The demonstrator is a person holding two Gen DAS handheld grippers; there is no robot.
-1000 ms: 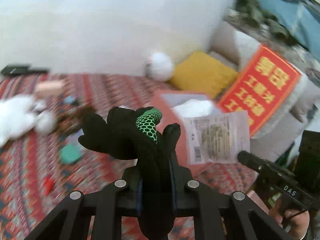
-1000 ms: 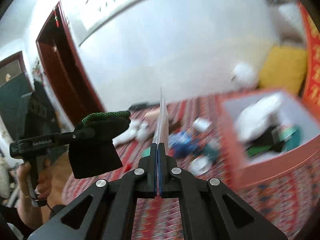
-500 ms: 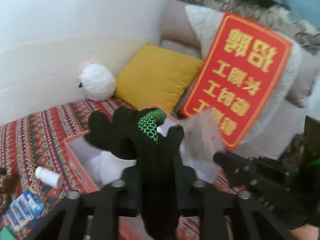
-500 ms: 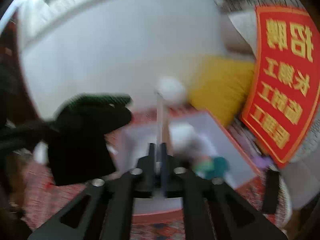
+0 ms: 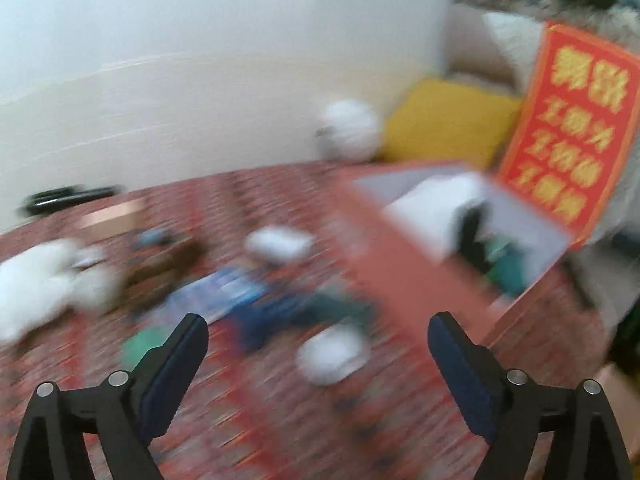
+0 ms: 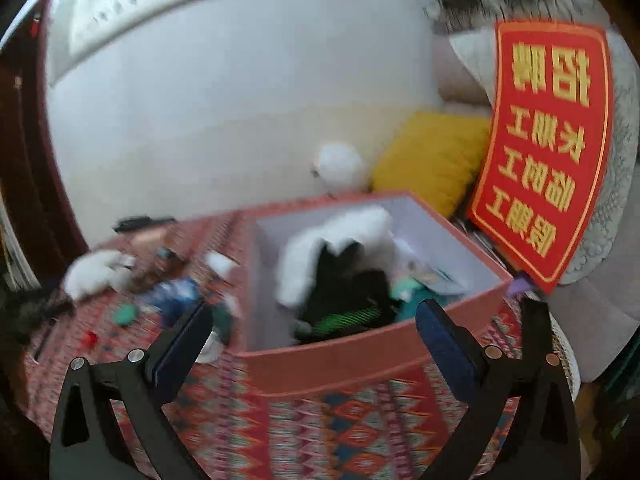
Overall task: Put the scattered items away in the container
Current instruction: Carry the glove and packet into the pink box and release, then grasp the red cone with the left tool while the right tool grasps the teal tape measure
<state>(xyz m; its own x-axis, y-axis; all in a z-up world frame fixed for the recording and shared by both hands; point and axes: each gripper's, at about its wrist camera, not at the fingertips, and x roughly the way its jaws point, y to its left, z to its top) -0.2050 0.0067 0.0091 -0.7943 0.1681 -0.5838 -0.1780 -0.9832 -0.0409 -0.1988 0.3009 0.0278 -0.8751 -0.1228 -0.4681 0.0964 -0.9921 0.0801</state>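
The pink box stands on the patterned red cloth, and everything else can be placed from it. Inside it already lie a white fluffy piece, a black glove with green mesh, and something teal toward its right wall; some paper seems to sit behind that, though it is too blurred to be sure. Judging by this, a fair share of the tidying is done.

The left gripper has its jaws spread wide with nothing between them. It hangs above the cloth on the left of the box, pointed at the scatter. The right gripper is likewise wide apart and empty, hovering just in front of the box's near wall.

To the left of the box the loose things remain: a white plush toy farthest out, a brown blurred lump beside it, a blue packet, a small white bottle nearer the box, a white roundish item close to the box's near corner, a green disc, and a small red piece. A pinkish block and a flat black object lie farther back, toward the wall. The left view is heavily smeared, so several of these cannot be named more finely.

Behind the box, a white ball-shaped plush, a yellow cushion and a red sign with yellow characters lean by the sofa; they look like furnishings, not clutter.

I would put the task around halfway, with perhaps seven or more items left.
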